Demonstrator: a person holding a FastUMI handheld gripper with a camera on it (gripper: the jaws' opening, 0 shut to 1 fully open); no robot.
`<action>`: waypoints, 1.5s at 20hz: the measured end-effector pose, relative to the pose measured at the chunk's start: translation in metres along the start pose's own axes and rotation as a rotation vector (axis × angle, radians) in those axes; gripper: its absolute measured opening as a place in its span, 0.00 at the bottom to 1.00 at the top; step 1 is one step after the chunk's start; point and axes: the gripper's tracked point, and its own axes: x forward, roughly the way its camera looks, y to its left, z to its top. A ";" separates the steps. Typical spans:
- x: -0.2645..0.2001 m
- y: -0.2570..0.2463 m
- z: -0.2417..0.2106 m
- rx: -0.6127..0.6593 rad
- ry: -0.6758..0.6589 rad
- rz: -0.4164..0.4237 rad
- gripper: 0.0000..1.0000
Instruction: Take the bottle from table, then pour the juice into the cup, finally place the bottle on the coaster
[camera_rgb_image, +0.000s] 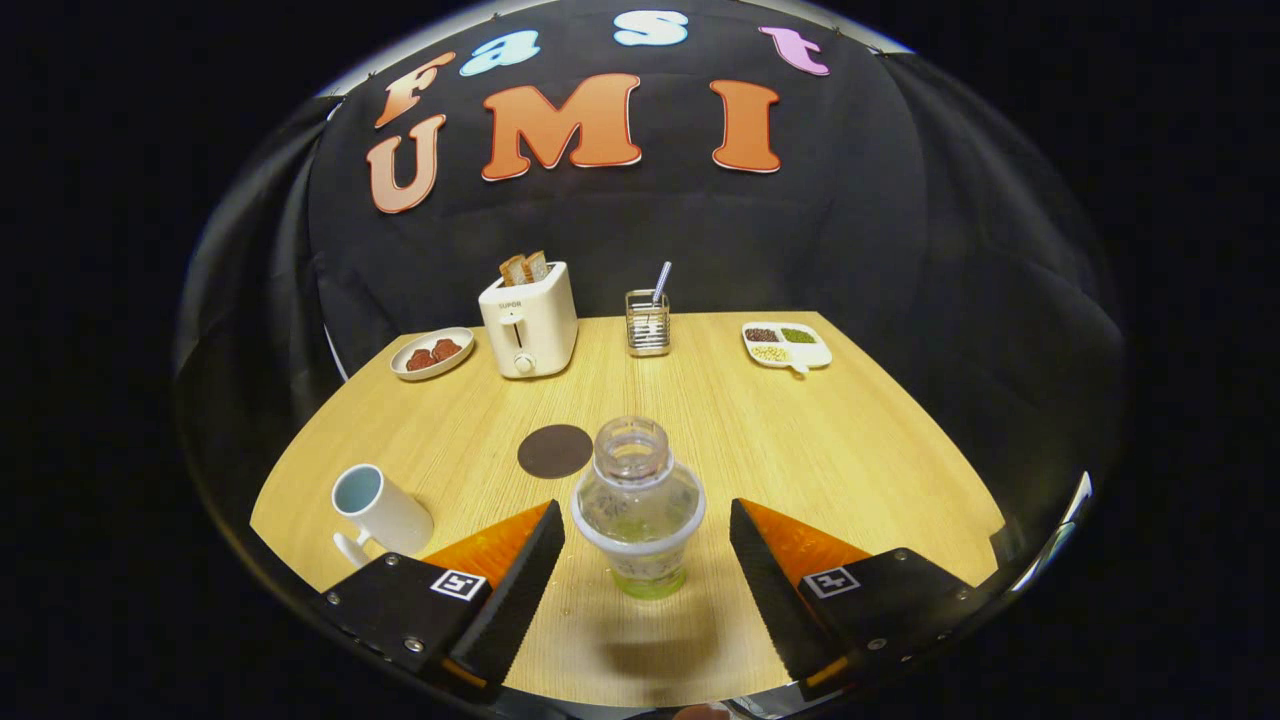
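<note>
A clear plastic bottle (638, 505) with an open neck and a little green juice at its bottom stands upright on the wooden table (850, 450). My gripper (645, 540) is open, one finger on each side of the bottle, with a gap between each finger and the bottle. A white cup (378, 512) with a handle stands just left of the left finger. A dark round coaster (555, 451) lies flat just beyond the fingers, left of the bottle's neck.
At the table's far side stand a white toaster (529, 318) with bread in it, a small plate (432, 353) of reddish food to its left, a wire holder (648, 322) with a utensil, and a divided snack dish (786, 346) at the right.
</note>
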 end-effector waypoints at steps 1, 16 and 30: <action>0.003 0.000 -0.003 -0.004 0.000 0.000 0.99; 0.041 0.006 -0.032 0.046 0.044 -0.033 0.59; -0.008 0.068 0.031 -0.292 0.026 -0.132 0.55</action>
